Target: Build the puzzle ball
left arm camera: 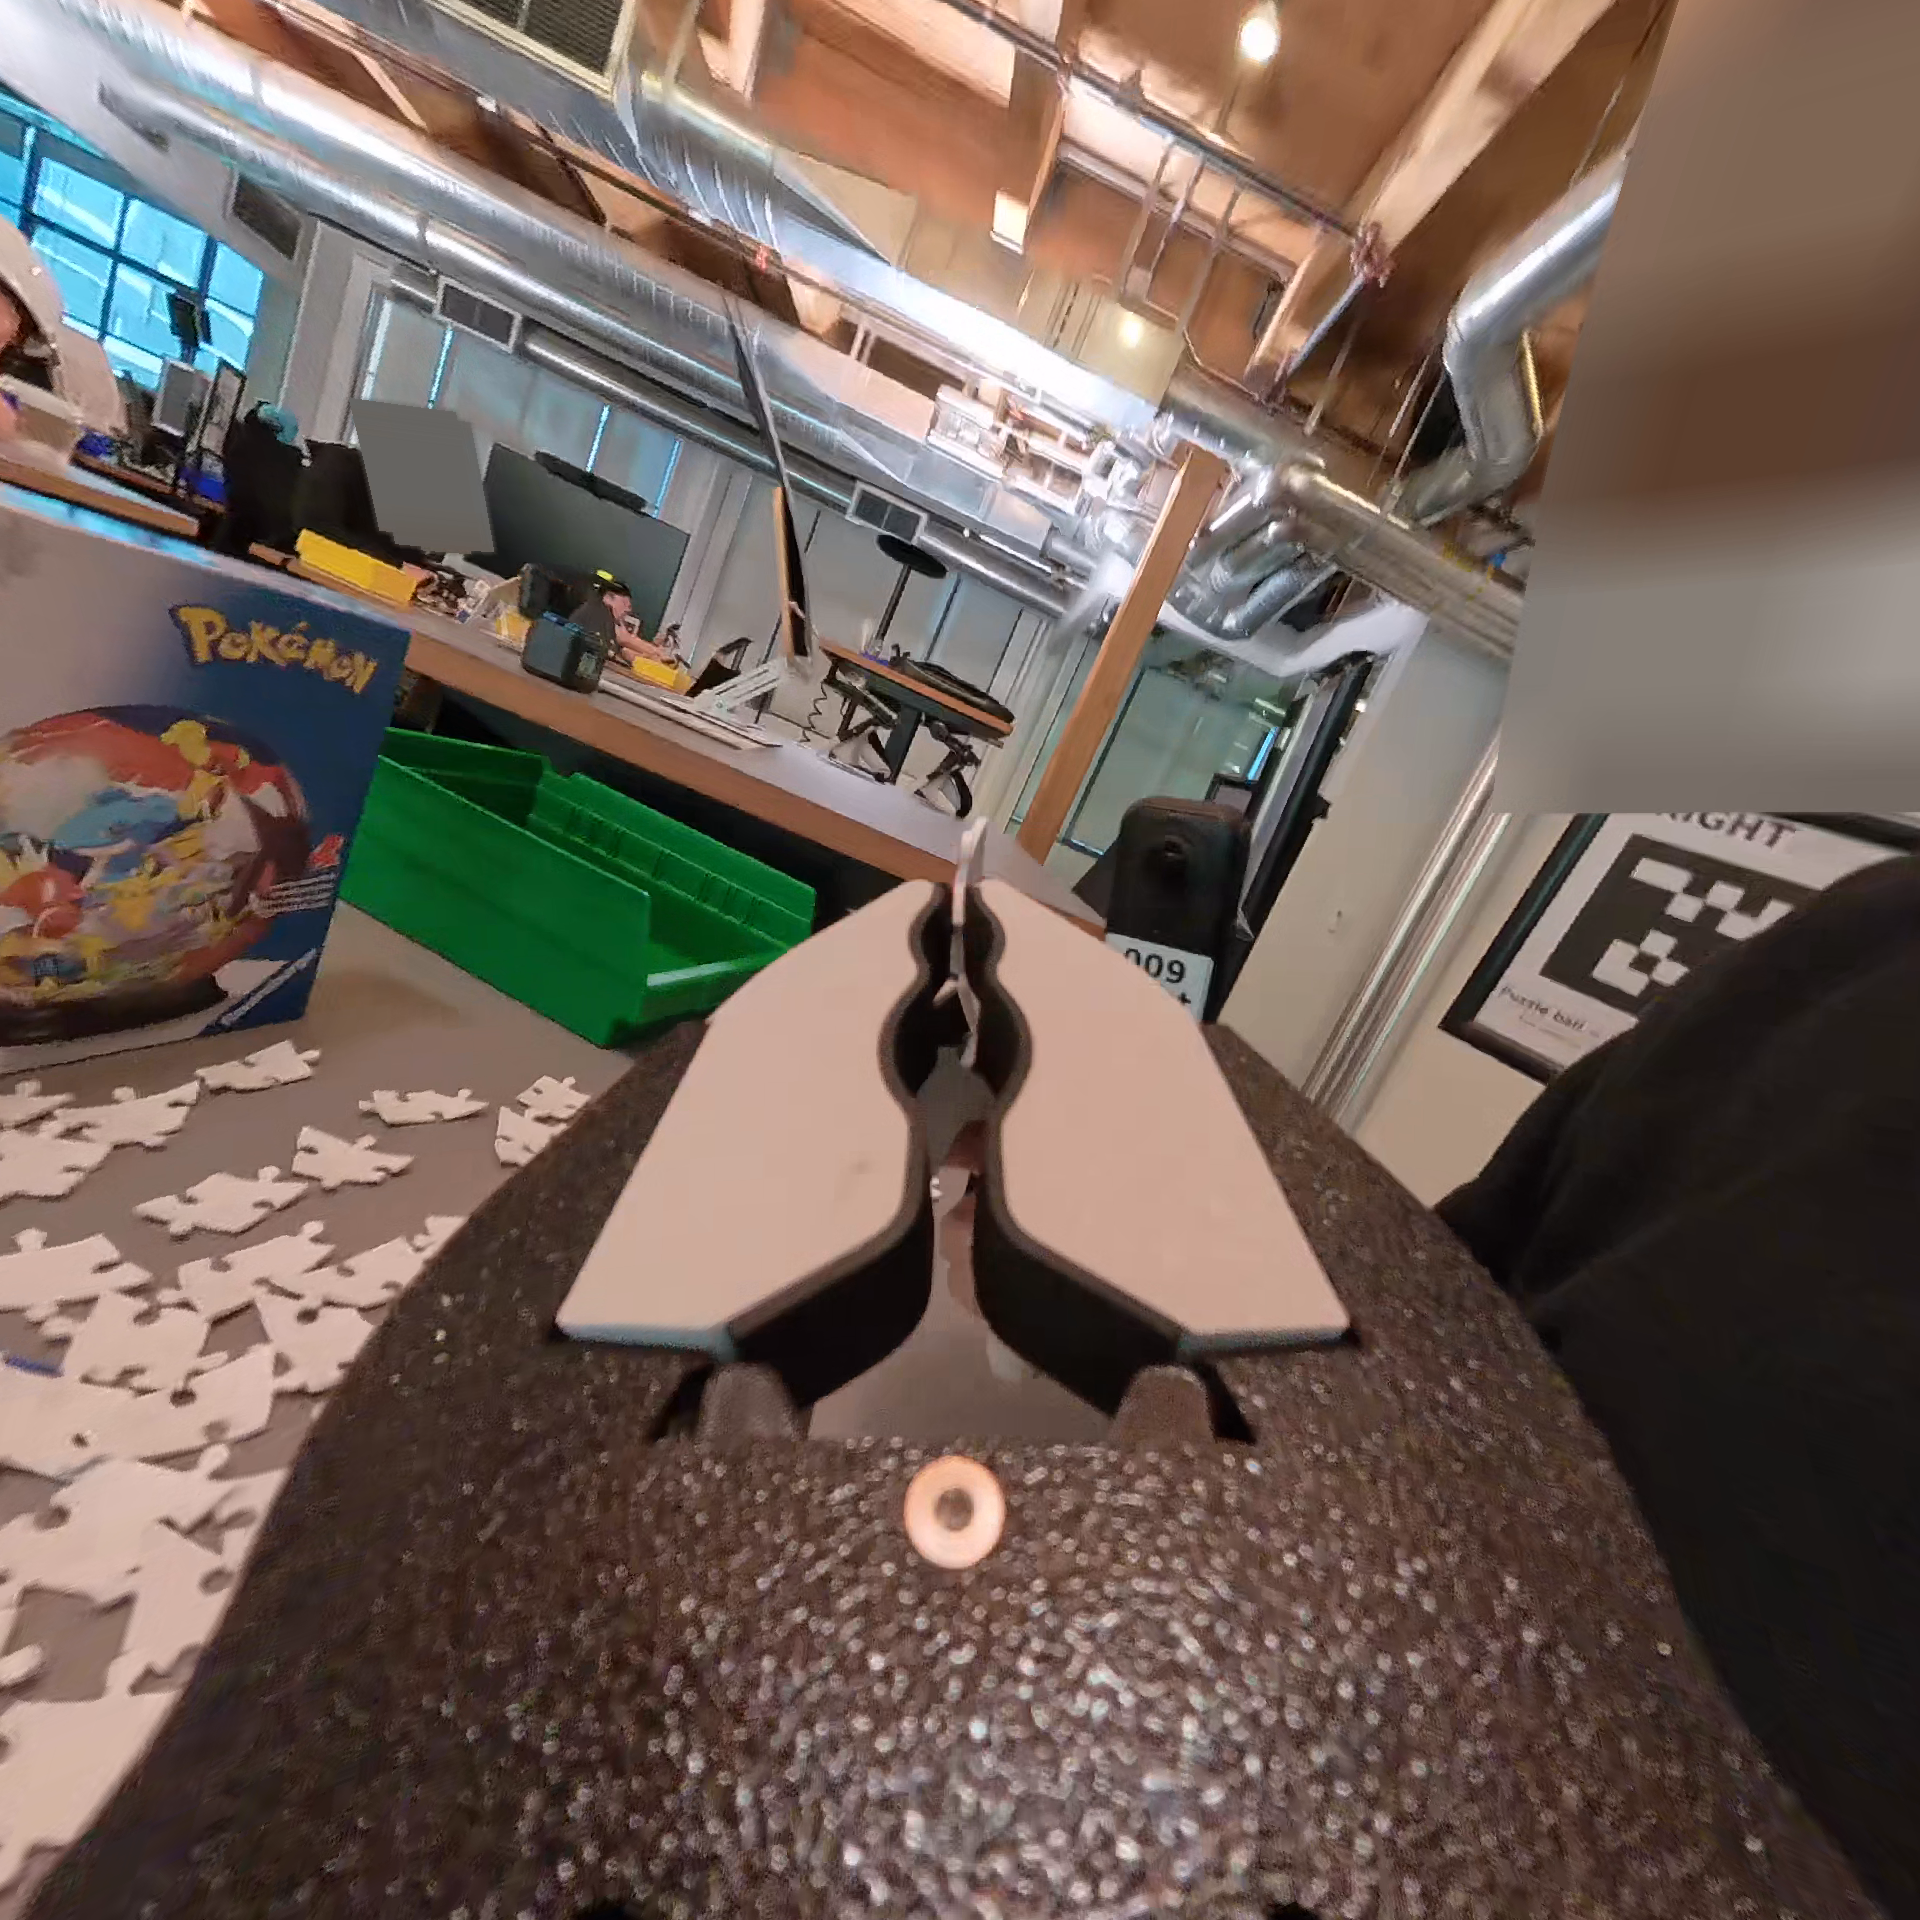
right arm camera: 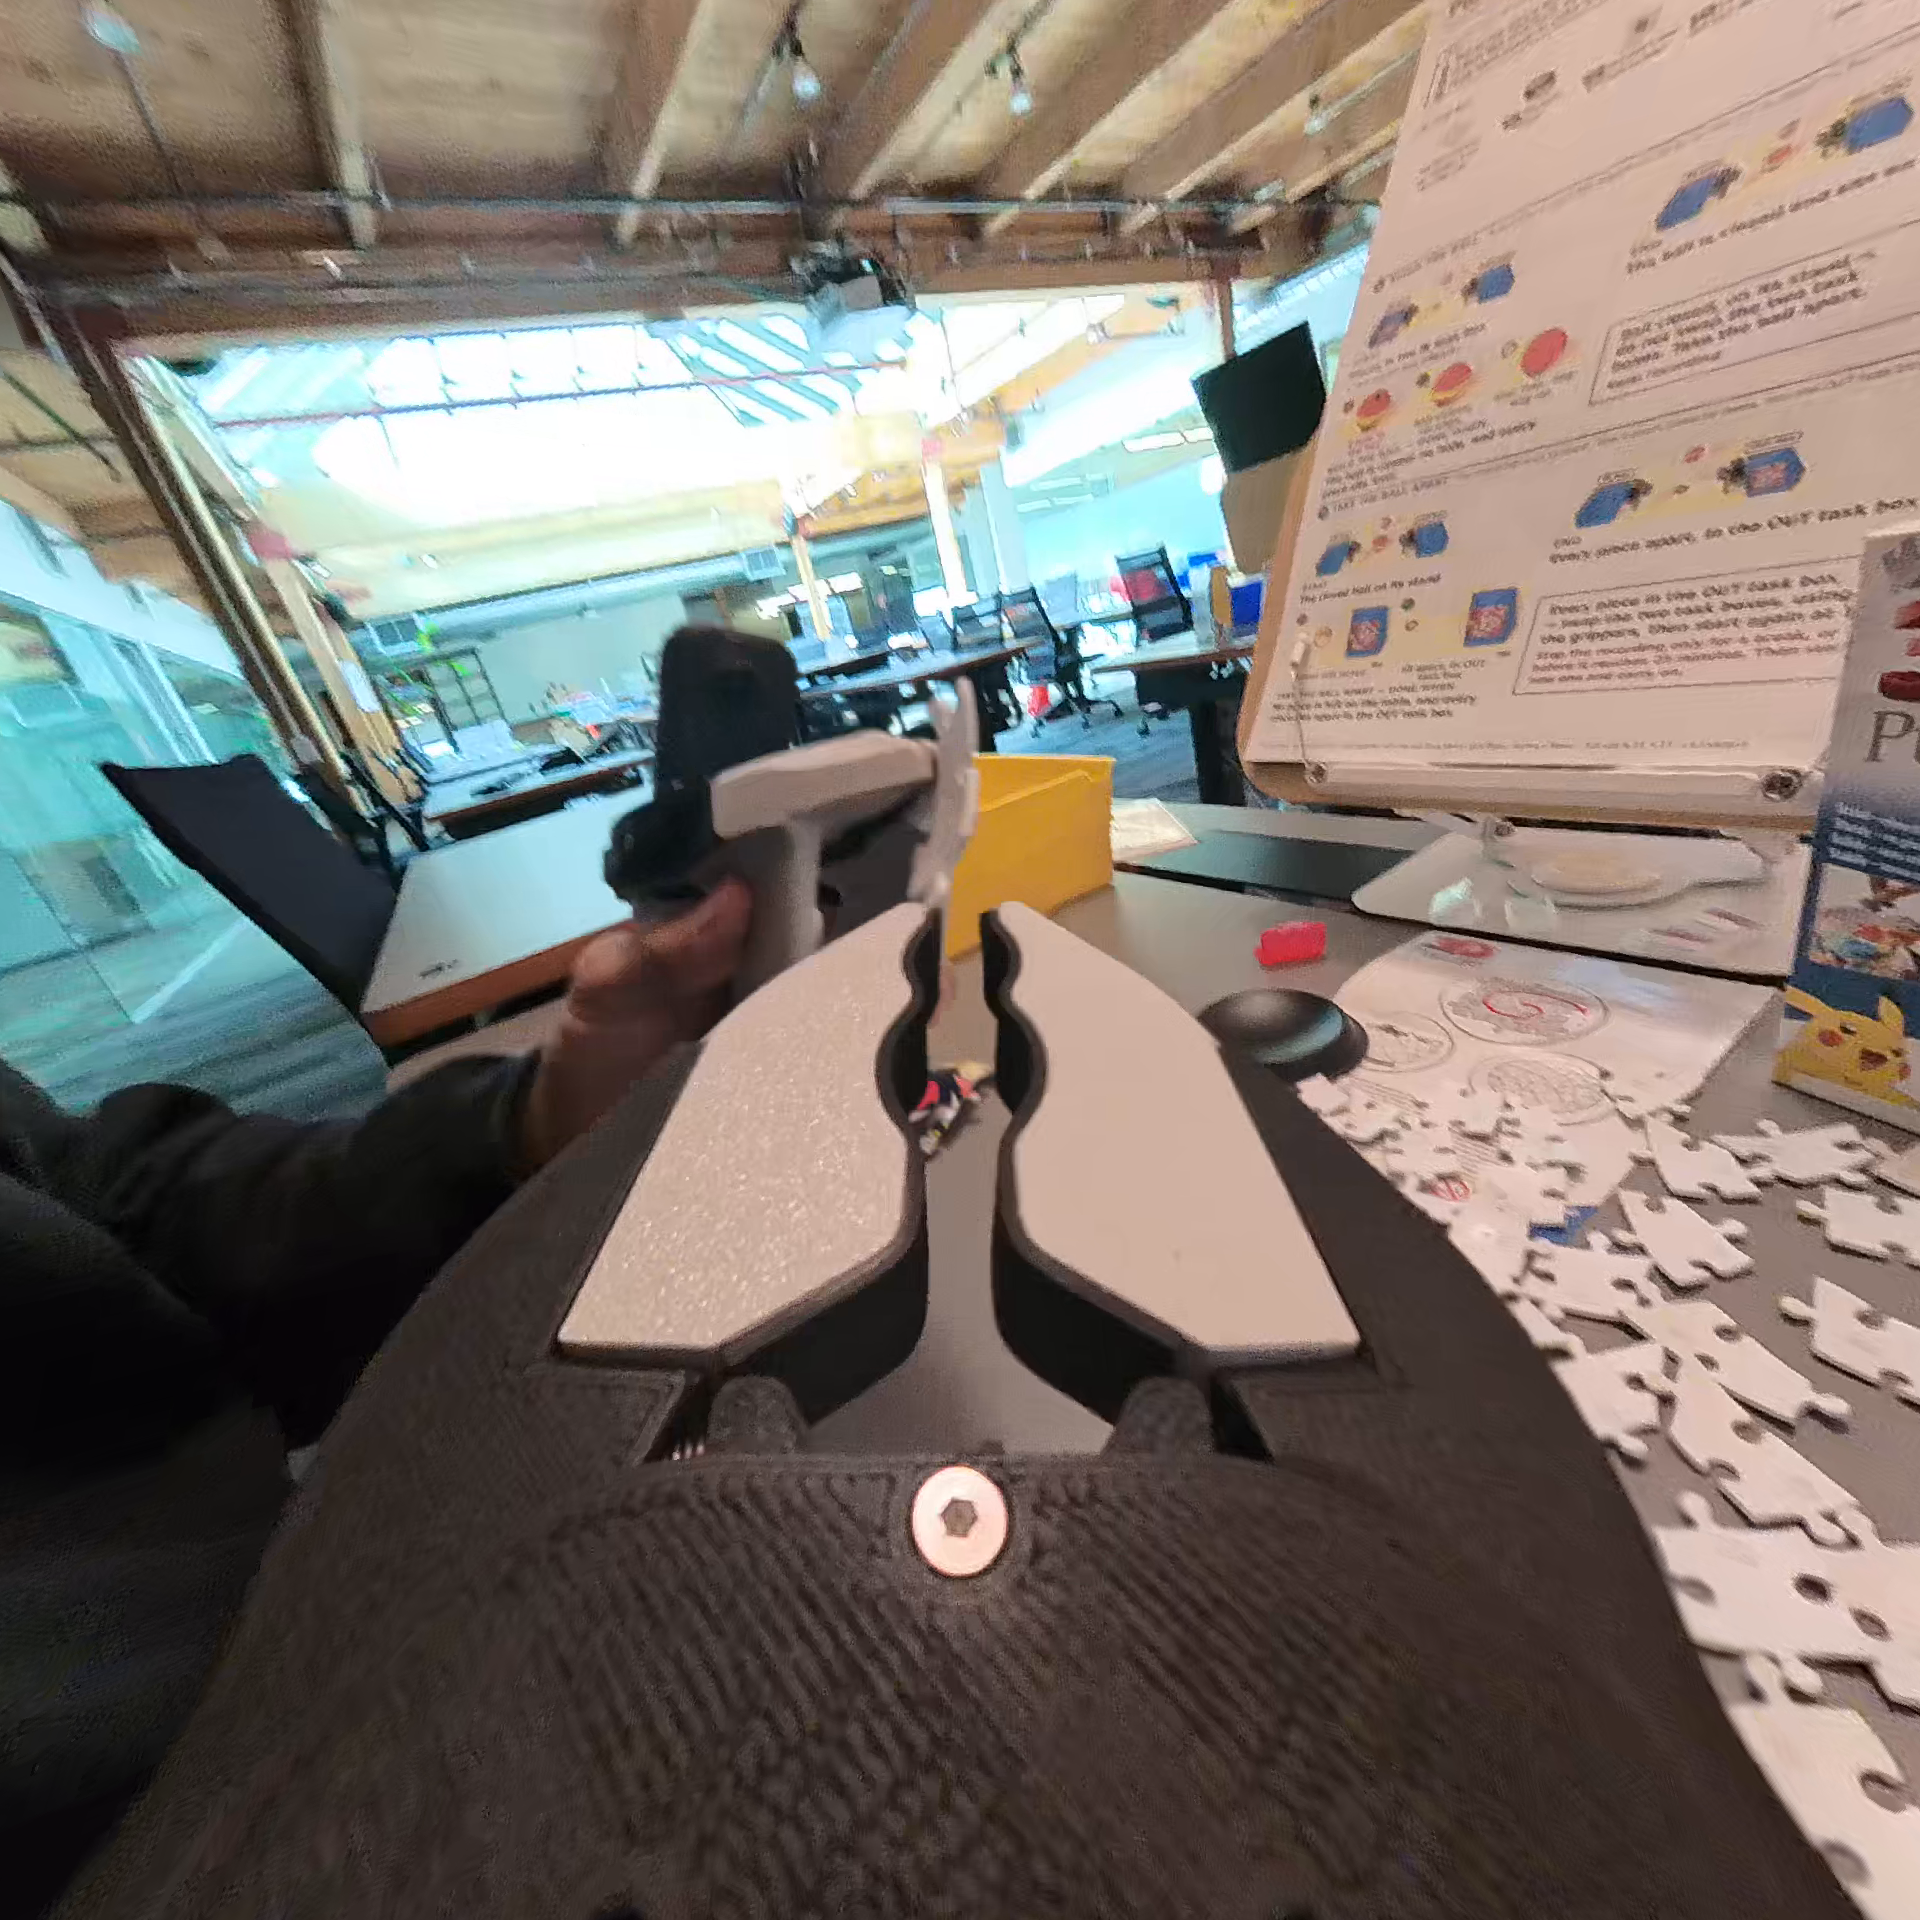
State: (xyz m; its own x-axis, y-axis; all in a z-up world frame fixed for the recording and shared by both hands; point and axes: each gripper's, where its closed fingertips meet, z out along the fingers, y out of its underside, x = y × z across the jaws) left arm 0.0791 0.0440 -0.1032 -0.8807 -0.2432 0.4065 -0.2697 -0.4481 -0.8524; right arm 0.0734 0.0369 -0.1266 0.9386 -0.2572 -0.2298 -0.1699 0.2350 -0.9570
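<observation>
My left gripper [left arm camera: 958,914] is shut on a thin white puzzle piece [left arm camera: 966,883], seen edge-on and sticking out past the tips. In the right wrist view the left gripper [right arm camera: 940,774] is held up in a hand and its puzzle piece [right arm camera: 943,821] hangs just above my right gripper [right arm camera: 961,935]. The right jaws stand a narrow gap apart. A small coloured piece [right arm camera: 948,1107] shows in the gap lower down; I cannot tell whether it is gripped or lies on the table. Many loose white pieces [right arm camera: 1683,1236] [left arm camera: 223,1200] cover the grey table.
The puzzle box [left arm camera: 177,810] and a green bin [left arm camera: 561,883] stand at the left. A black round stand [right arm camera: 1283,1023], a red part [right arm camera: 1291,940], a yellow bin [right arm camera: 1039,831], an instruction board [right arm camera: 1621,416] and a second box [right arm camera: 1860,914] are at the right. My dark sleeve [right arm camera: 208,1195] is near. The tips of both grippers are at nearly the same place.
</observation>
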